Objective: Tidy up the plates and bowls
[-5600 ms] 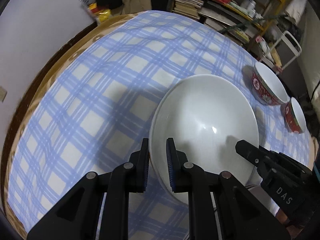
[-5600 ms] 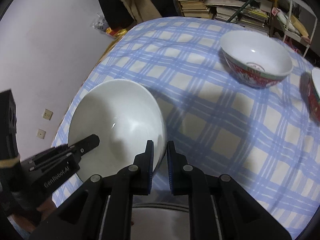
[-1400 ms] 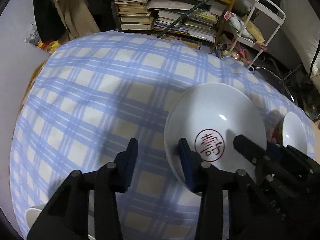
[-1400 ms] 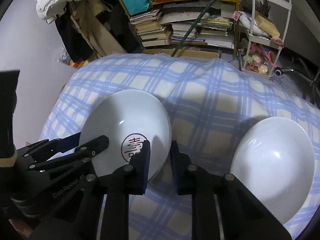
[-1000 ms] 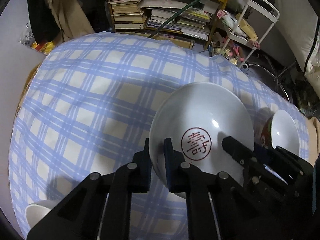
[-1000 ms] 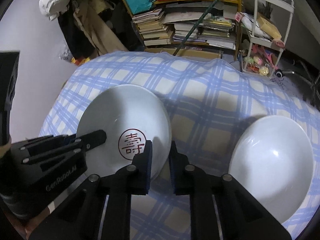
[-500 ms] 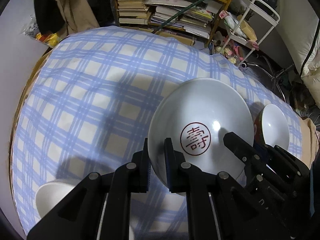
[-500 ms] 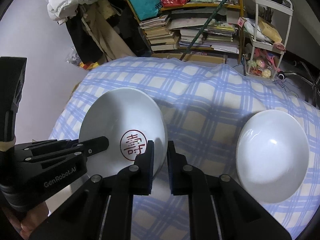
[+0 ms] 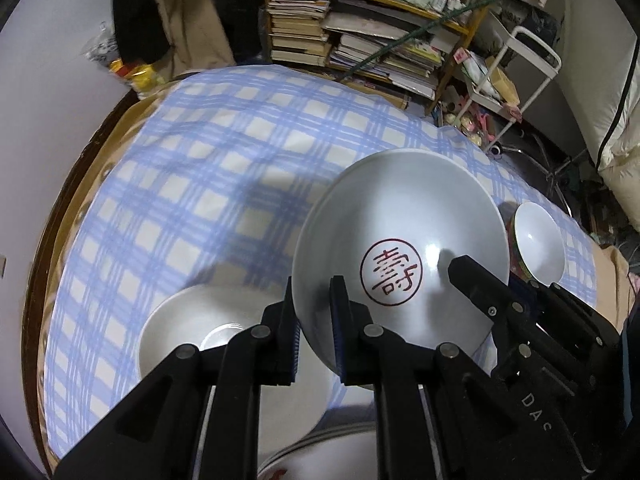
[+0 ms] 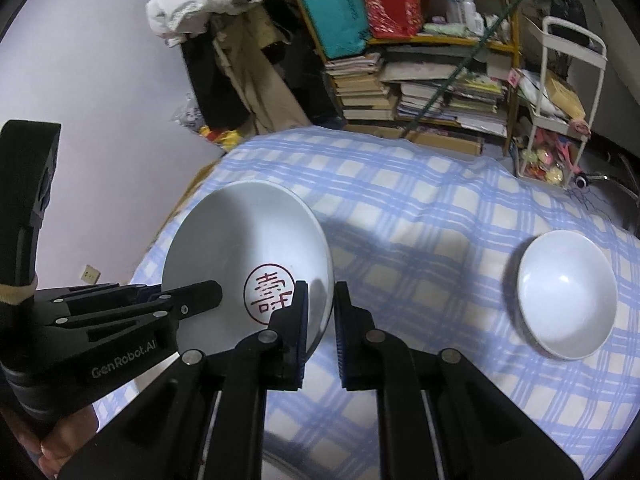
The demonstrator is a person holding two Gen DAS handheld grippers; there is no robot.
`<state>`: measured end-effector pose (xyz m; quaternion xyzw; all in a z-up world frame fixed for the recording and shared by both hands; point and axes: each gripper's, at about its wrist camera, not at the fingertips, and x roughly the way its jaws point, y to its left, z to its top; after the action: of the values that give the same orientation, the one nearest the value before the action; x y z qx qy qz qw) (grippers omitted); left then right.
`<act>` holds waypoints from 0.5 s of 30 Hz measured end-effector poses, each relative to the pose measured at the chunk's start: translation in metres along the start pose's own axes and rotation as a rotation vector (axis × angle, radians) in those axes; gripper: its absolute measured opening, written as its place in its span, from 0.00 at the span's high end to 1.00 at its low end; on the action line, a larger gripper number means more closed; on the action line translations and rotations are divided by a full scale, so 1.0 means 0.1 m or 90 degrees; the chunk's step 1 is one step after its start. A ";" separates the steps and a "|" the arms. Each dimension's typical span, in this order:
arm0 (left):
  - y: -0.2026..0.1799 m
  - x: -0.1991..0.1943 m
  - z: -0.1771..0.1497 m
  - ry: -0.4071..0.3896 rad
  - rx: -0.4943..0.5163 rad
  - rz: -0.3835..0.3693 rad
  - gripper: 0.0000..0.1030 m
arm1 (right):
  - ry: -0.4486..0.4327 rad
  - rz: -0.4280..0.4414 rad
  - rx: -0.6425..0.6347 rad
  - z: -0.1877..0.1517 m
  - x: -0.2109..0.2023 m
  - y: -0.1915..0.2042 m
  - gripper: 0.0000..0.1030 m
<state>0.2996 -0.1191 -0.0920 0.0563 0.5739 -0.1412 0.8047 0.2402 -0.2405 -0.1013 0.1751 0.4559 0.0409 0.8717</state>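
A large white plate with a red round character mark (image 9: pixel 400 240) (image 10: pixel 240 256) is held in the air above the blue checked tablecloth (image 9: pixel 192 184). My left gripper (image 9: pixel 314 316) is shut on its left rim. My right gripper (image 10: pixel 320 320) is shut on its right rim. A plain white plate (image 9: pixel 188 332) lies on the table below and left of the held plate in the left wrist view. A small white bowl (image 10: pixel 566 294) sits at the right of the table; in the left wrist view it (image 9: pixel 538 240) shows a red outside.
Another plate rim with a red mark (image 9: pixel 320 456) shows at the near table edge. Shelves of books (image 10: pixel 420 92) and a white cart (image 10: pixel 560 108) stand beyond the table. A wall (image 10: pixel 100 80) is at the left.
Both grippers have lifted the marked plate higher and carried it left and towards me, so the plain white plate on the table now shows more fully below it.
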 end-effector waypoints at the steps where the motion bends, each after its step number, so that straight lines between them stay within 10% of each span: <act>1: 0.04 -0.04 -0.03 -0.004 -0.003 0.001 0.87 | -0.003 0.001 -0.007 -0.02 -0.03 0.07 0.87; 15: 0.57 -0.46 -0.54 -0.025 -0.044 0.025 0.87 | 0.024 0.009 -0.081 -0.36 -0.08 0.75 0.87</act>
<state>0.2540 -0.0434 -0.0713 0.0368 0.5613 -0.1065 0.8199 0.2130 -0.1626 -0.0880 0.1214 0.4674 0.0790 0.8721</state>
